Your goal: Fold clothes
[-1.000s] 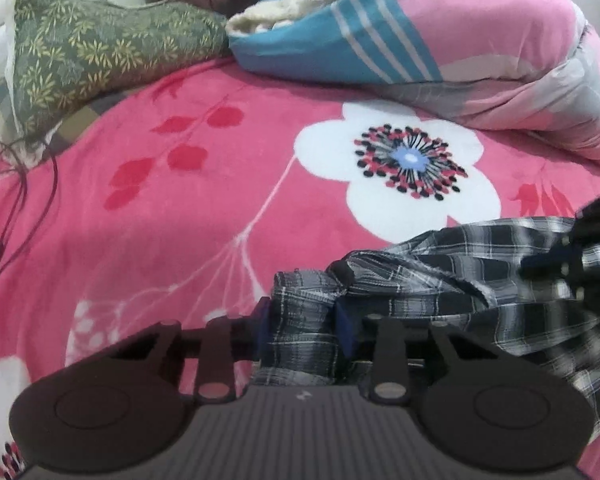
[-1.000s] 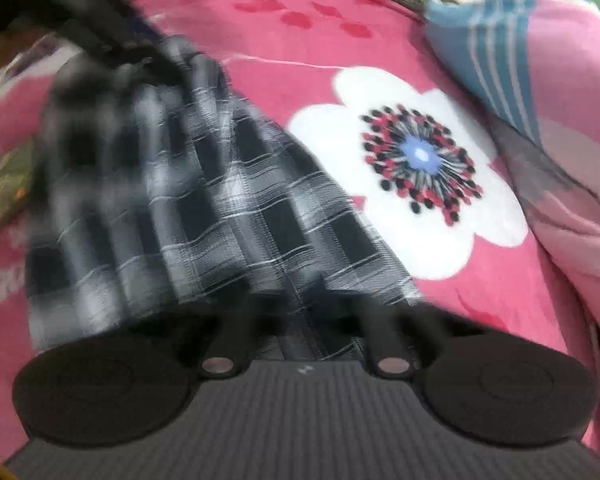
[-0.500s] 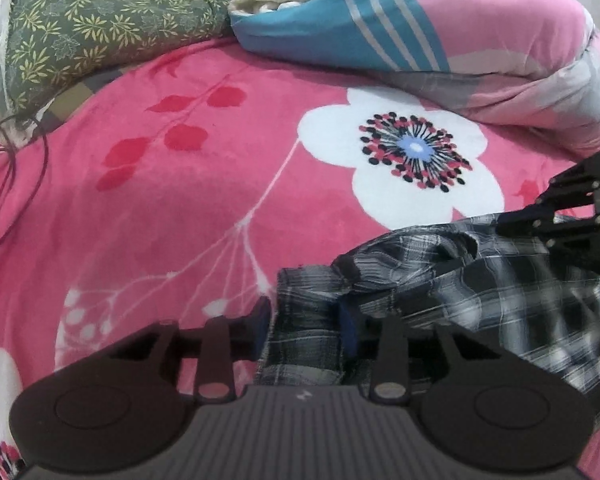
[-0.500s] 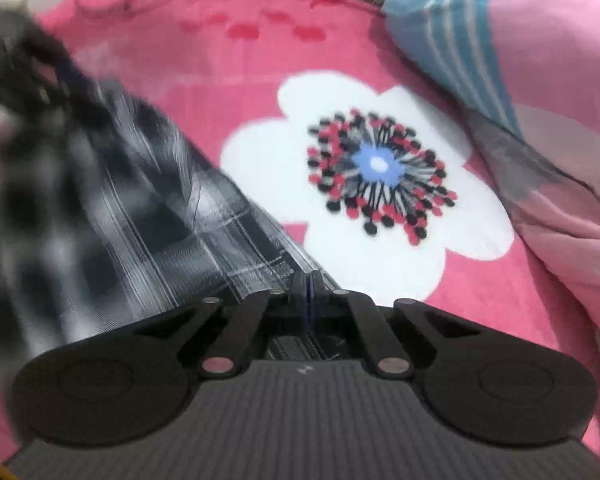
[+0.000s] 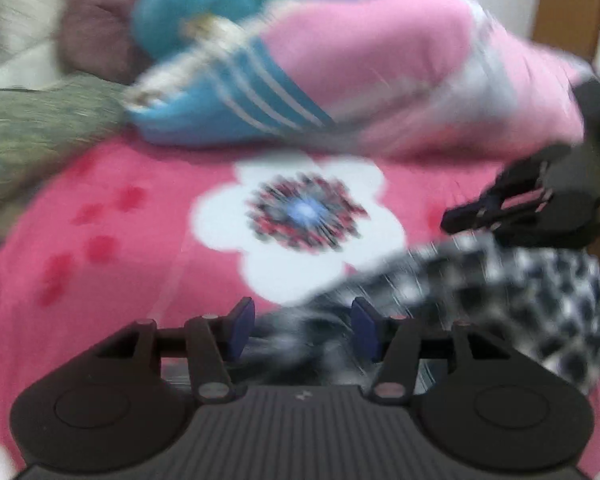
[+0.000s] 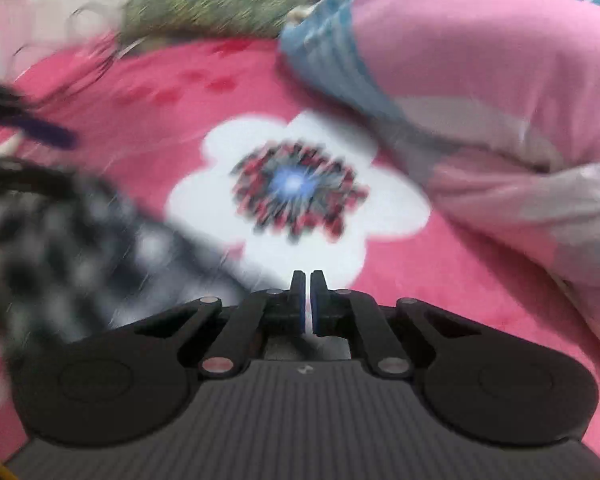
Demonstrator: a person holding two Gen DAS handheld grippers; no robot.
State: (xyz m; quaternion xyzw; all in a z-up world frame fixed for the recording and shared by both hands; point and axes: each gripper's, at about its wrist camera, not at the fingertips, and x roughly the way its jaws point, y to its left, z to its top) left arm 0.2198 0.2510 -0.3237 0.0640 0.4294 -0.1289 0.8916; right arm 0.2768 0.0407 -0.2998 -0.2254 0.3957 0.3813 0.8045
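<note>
Left gripper (image 5: pixel 302 330): matte black body with a finely ribbed grey-black top plate, two round black side discs, angled link arms with silver pivot screws, and dark blue pads on the fingers (image 5: pixel 242 326). Right gripper (image 6: pixel 307 304): identical build, with a small pale mark centred on the ribbed plate.

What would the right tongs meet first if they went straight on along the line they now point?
Probably the pink bedspread, at its big white flower print, which lies dead ahead of the right tongs. The plaid shirt sits off to the left. The picture is blurred, so depth is unclear.
</note>
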